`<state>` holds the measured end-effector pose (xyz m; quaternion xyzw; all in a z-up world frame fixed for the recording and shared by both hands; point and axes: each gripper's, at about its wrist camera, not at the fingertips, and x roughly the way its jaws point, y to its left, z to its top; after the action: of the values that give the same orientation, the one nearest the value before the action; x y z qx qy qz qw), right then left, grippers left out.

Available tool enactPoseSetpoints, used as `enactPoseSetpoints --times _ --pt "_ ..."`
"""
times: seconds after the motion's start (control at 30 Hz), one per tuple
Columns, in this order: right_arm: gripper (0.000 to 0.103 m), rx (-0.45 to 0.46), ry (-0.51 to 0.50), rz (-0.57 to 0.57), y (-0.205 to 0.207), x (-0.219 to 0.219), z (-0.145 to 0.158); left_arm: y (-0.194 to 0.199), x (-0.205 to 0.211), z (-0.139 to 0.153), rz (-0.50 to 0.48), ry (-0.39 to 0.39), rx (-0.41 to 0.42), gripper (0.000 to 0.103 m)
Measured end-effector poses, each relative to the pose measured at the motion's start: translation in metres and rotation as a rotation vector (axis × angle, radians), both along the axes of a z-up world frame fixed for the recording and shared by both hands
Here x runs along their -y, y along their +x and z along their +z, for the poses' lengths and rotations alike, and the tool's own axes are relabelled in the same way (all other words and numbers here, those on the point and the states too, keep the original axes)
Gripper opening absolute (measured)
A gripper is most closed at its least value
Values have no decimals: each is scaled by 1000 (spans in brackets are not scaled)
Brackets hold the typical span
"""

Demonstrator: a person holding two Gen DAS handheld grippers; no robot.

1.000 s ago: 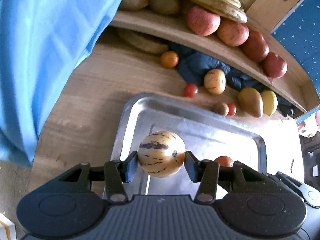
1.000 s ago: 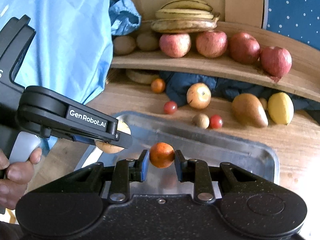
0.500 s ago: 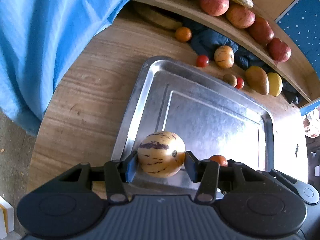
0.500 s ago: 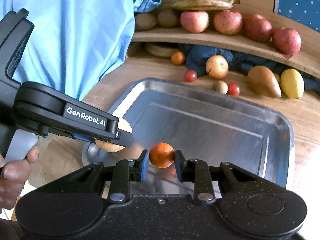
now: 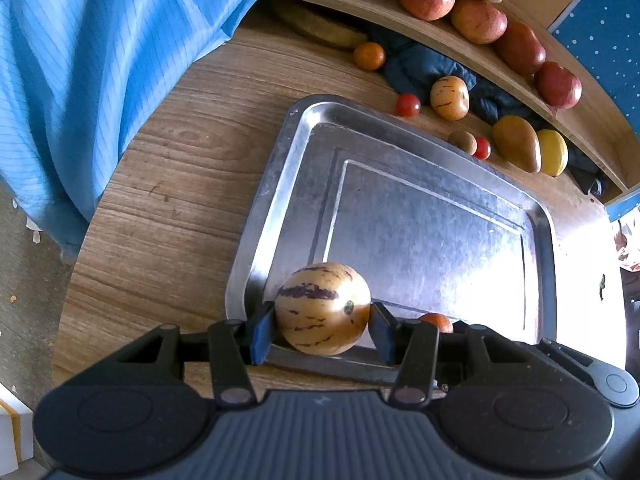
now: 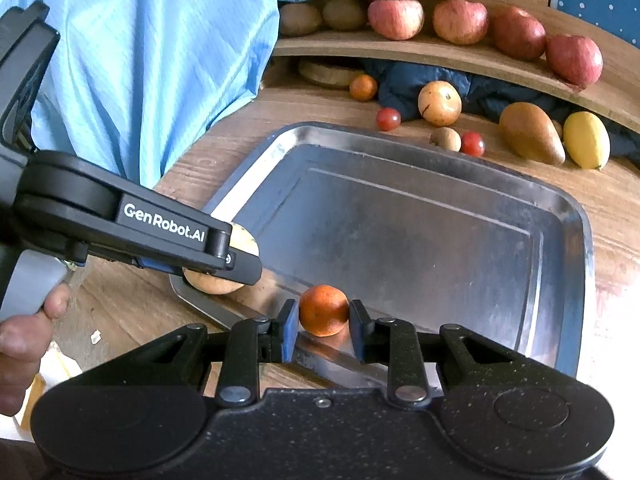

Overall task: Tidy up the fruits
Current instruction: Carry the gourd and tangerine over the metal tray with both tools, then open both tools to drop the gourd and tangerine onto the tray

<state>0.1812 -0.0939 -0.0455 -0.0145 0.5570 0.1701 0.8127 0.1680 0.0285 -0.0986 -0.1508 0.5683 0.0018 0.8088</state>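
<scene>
My left gripper (image 5: 322,326) is shut on a yellow pepino melon with purple stripes (image 5: 322,308), held over the near left corner of a steel tray (image 5: 420,216). My right gripper (image 6: 323,326) is shut on a small orange (image 6: 323,310) over the tray's near edge (image 6: 400,232). The left gripper also shows in the right wrist view (image 6: 224,256), with the melon (image 6: 212,284) partly hidden behind its finger. The orange shows in the left wrist view (image 5: 438,322), mostly hidden by the right gripper.
Behind the tray on the wooden table lie an orange (image 6: 363,87), cherry tomatoes (image 6: 388,119), a second pepino (image 6: 439,103), a kiwi (image 6: 446,139), a mango (image 6: 530,133) and a lemon (image 6: 586,140). A shelf (image 6: 440,56) carries apples and bananas. Blue cloth (image 6: 160,60) hangs at left.
Both grippers have pulled back toward me and higher with their fruits, so the whole tray has come into view below them.
</scene>
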Motion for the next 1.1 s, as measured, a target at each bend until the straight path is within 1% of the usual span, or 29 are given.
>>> enactPoseSetpoints --times 0.13,0.2,0.23,0.27,0.4,0.47,0.5,0.53,0.57,0.7,0.73,0.8,0.87,1.03,1.1 --pt "31 -3 3 1 -2 1 0 -3 2 5 5 16 17 61" --pt "32 -4 5 0 -4 2 1 -5 3 8 7 23 26 67" --pt "33 -3 7 0 -4 3 2 -6 4 9 8 29 30 73" --pt "37 0 8 0 -5 4 3 -7 4 11 11 36 32 79" --pt "46 18 16 -5 -8 10 11 -15 5 18 17 59 40 84" --pt "53 28 21 -9 -9 14 15 -20 5 21 21 76 42 90" --pt "54 32 24 -11 -10 15 17 -23 5 23 23 90 40 93" --pt "57 37 25 -13 -11 17 20 -25 5 25 25 105 37 98" --pt "62 41 25 -14 -12 19 22 -28 5 26 28 120 35 100" --pt "74 49 28 -24 -17 25 31 -38 3 30 43 159 15 102" --pt "79 51 28 -26 -18 26 33 -40 3 30 44 170 8 102" --pt "84 54 25 -28 -20 28 37 -44 3 31 40 192 -5 102" --pt "91 51 11 -30 -22 29 40 -49 4 32 31 220 -23 102" --pt "100 28 -48 -59 -29 38 42 -55 6 27 32 272 -73 102" --pt "100 7 -86 -89 -29 43 39 -56 8 25 32 286 -85 102"
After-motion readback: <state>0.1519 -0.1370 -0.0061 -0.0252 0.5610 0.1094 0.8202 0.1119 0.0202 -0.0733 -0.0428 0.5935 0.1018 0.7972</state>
